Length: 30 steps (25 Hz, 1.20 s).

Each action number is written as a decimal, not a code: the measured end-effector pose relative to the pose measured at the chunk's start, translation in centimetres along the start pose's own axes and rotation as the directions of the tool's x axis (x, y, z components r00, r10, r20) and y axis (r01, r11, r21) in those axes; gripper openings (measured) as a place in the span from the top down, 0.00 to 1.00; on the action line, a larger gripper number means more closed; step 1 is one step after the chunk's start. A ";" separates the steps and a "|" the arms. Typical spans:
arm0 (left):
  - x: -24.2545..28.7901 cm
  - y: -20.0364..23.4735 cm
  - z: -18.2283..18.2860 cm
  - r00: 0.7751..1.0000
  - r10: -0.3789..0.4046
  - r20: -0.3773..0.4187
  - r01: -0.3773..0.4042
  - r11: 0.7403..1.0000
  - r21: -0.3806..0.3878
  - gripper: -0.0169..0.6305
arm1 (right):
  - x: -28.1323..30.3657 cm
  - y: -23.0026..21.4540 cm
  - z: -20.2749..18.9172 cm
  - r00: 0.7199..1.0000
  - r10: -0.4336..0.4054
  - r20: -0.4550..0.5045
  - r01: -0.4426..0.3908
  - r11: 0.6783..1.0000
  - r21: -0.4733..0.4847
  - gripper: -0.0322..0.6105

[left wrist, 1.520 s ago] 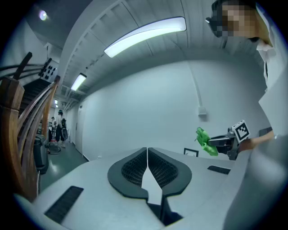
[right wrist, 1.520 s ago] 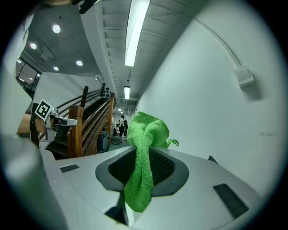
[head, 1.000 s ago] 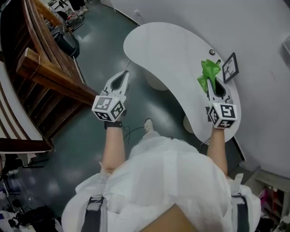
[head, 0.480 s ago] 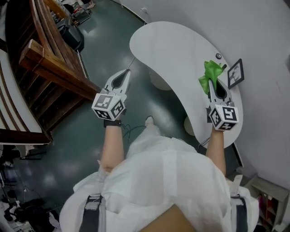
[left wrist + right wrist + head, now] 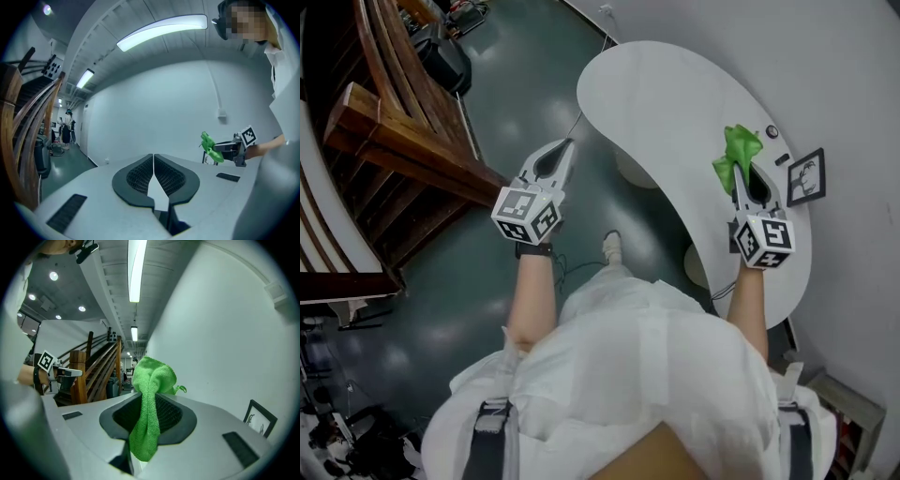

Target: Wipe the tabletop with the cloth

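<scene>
Currently we are gripping the cloth (image 5: pixel 737 150) in the right gripper (image 5: pixel 741 173), jaws clamped on its bunched middle, over the white table (image 5: pixel 675 103) near a frame (image 5: pixel 806 176). We are holding the left gripper (image 5: pixel 570 145) over the floor (image 5: pixel 516 84) beside the table, jaws pressed together, nothing between.

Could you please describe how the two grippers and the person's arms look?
The left gripper and right gripper are pale grey and tapered, with black ribbed jaws and a white cube bearing black square markers. The sleeves are short and white.
</scene>
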State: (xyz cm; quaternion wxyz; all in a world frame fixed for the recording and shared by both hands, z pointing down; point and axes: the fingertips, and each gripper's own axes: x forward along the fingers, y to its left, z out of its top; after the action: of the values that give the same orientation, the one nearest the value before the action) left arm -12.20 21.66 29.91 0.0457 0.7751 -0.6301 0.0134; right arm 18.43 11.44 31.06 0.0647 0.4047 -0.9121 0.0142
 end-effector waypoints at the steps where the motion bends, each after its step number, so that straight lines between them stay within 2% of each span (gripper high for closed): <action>1: 0.7 1.3 0.1 1.000 0.000 0.001 0.001 1.000 -0.003 0.94 | 1.5 0.2 0.1 1.000 0.001 -0.004 -0.001 1.000 -0.001 0.82; 10: 7.1 12.1 1.0 1.000 -0.027 0.009 0.027 0.999 -0.022 0.94 | 14.3 1.5 1.3 1.000 -0.010 -0.025 0.011 1.000 0.005 0.82; 18: 9.5 18.1 1.1 0.999 -0.040 0.021 0.041 0.998 -0.049 0.94 | 20.6 3.3 1.7 0.999 -0.010 -0.043 0.010 1.000 0.004 0.82; 24: 13.1 19.3 0.5 0.996 -0.084 0.009 0.085 0.995 -0.059 0.94 | 23.9 2.4 0.1 0.995 -0.009 -0.102 0.009 1.000 0.004 0.82; 30: 19.9 18.5 -0.4 0.988 -0.150 -0.030 0.149 0.988 -0.042 0.94 | 27.7 -1.3 -1.5 0.991 -0.023 -0.133 0.024 1.000 0.008 0.82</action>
State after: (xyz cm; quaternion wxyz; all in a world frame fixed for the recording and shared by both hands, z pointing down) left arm -26.23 -1.47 32.87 0.0721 0.8187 -0.5696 0.0101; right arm 1.10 -9.70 36.09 0.1237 0.4140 -0.9007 0.0447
